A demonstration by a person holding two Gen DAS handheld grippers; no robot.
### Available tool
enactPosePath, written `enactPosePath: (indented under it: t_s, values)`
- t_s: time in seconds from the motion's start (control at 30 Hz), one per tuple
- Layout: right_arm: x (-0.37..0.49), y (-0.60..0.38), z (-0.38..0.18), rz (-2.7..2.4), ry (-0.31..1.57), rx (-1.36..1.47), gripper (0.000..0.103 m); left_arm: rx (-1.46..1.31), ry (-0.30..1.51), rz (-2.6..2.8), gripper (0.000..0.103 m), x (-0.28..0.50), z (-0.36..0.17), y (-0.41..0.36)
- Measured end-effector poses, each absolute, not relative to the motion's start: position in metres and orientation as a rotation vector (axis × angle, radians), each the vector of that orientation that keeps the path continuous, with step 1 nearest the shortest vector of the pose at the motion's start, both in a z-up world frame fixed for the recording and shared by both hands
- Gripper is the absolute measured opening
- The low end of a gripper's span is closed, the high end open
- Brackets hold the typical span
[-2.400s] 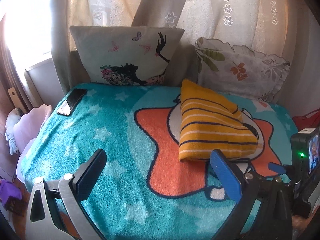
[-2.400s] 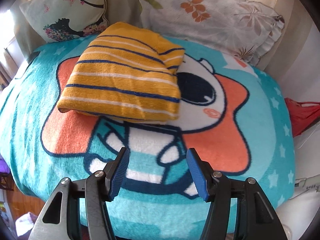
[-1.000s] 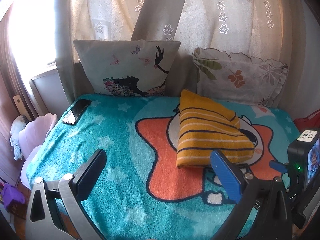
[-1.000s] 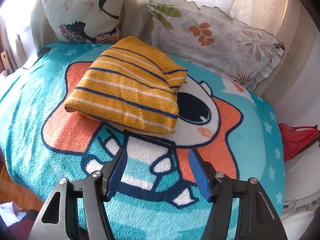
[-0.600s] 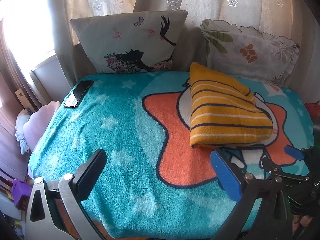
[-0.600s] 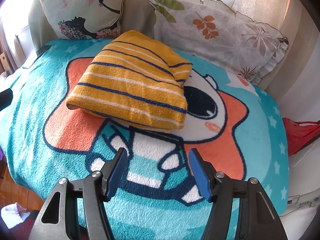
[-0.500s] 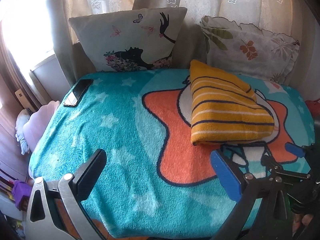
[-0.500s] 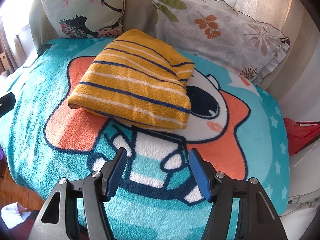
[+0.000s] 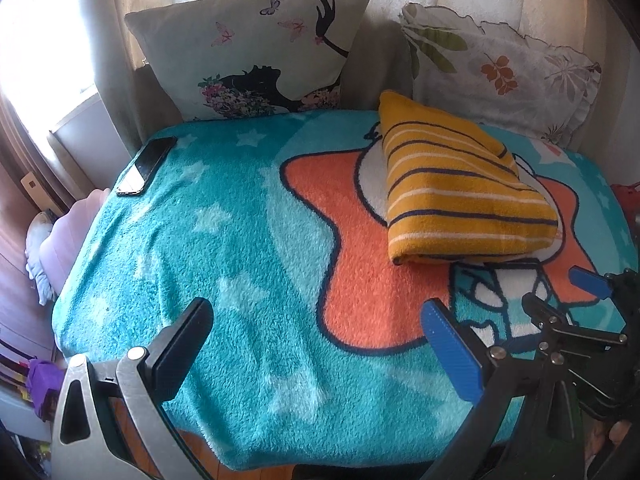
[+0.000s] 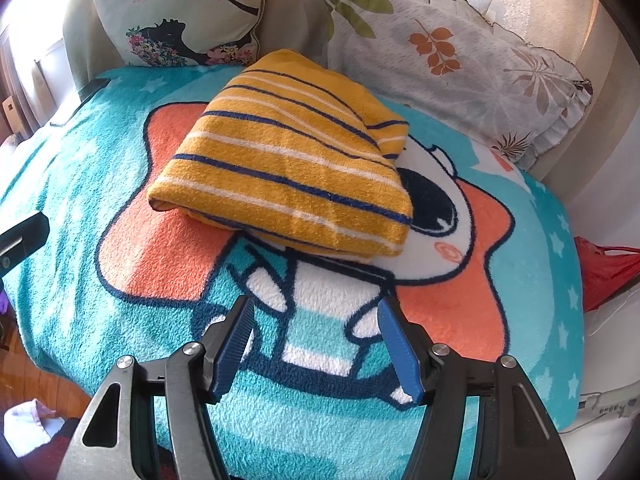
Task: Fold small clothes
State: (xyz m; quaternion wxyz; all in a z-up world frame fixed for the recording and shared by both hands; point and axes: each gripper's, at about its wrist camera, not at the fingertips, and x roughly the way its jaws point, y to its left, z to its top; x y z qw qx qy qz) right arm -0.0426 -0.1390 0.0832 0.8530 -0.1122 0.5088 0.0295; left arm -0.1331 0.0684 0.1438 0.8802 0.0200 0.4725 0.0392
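Note:
A yellow garment with navy and white stripes [image 9: 460,188] lies folded in a thick stack on the teal cartoon blanket [image 9: 240,240], toward the back right. It also shows in the right wrist view [image 10: 292,172], just beyond my right gripper. My left gripper [image 9: 316,336] is open and empty, held over the blanket's front edge, to the left of and nearer than the garment. My right gripper [image 10: 316,328] is open and empty, hovering above the blanket just short of the garment's near edge. The right gripper also shows in the left wrist view [image 9: 588,304].
Two pillows lean against the curtain at the back, one with a silhouette print [image 9: 256,52] and one with leaves [image 9: 500,72]. A black phone [image 9: 146,164] lies at the blanket's back left corner. A red bag [image 10: 608,272] sits off the right edge.
Both grippers have shifted slightly closer and lower toward the blanket; the garment appears a bit larger. The garment has not moved. Both grippers stay open.

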Motion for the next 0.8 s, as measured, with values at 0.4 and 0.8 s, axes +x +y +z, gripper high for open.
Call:
enactPosePath:
  t_s: [0.4,0.8]
  values:
    - [-0.038,-0.137,0.082,0.062,1.074,-0.226,0.068,0.037,1.013,0.068,0.103,-0.129,0.136,0.068]
    - [-0.036,-0.14,0.079,0.06,1.08,-0.24,0.069,0.029,1.038,0.084,0.103,-0.129,0.129,0.066]
